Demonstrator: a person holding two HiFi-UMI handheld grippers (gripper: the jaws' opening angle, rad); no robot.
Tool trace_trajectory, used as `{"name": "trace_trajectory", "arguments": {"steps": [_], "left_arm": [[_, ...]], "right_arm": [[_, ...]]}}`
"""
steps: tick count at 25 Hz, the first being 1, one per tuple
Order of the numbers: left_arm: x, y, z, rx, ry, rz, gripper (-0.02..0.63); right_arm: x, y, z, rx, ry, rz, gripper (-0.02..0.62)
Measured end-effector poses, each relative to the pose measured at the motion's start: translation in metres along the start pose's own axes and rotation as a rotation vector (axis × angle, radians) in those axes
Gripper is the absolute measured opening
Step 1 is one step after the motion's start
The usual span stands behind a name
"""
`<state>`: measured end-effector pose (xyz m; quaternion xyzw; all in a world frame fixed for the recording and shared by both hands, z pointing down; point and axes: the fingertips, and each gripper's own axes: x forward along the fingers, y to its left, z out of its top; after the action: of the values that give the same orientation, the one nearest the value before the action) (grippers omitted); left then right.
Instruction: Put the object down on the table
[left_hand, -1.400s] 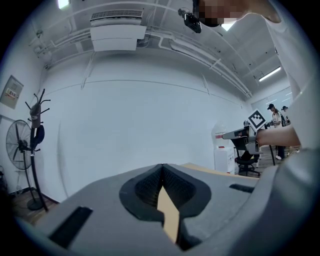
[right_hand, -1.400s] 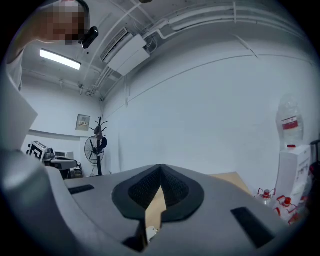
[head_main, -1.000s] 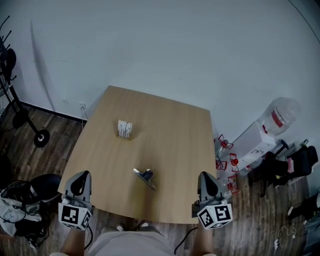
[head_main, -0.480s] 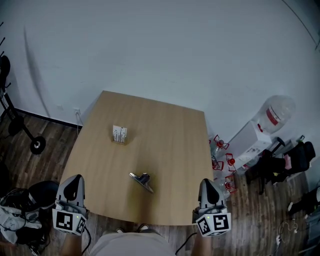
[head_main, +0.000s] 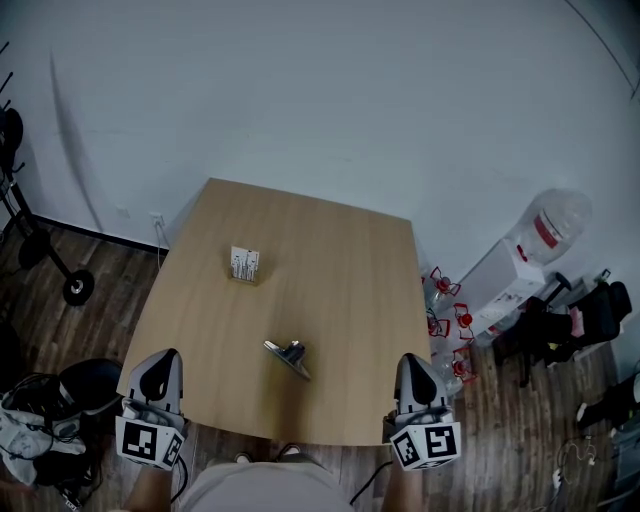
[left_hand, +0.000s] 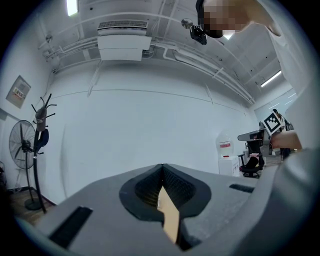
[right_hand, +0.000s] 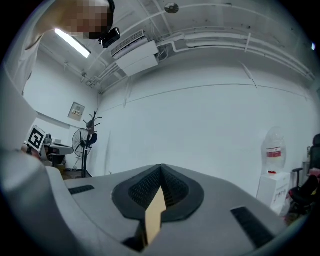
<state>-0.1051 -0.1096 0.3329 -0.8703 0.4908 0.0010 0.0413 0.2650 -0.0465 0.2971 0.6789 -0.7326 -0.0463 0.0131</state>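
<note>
Object (head_main: 288, 357) (metal, dark middle) is lying on the table (head_main: 340, 270); left gripper (head_main: 162, 362) and right gripper (head_main: 414, 362) are hovering at its near edge, jaws closed, empty.

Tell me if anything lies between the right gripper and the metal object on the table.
Nothing visible does: only bare table lies between the right gripper and the metal object. The small box stands farther back, off that line.

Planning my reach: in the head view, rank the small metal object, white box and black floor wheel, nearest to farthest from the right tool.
1. Small metal object, on the table, left of the right tool.
2. White box, farther back, left half.
3. Black floor wheel, beyond the table's left edge.
</note>
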Motion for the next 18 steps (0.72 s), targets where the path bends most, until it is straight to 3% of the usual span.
{"name": "trace_trajectory", "arguments": {"steps": [18], "left_arm": [[-0.025,0.002,-0.001,0.001,0.013,0.009,0.006]], "right_arm": [[-0.003,0.028,0.006,-0.019,-0.013,0.037,-0.003]]}}
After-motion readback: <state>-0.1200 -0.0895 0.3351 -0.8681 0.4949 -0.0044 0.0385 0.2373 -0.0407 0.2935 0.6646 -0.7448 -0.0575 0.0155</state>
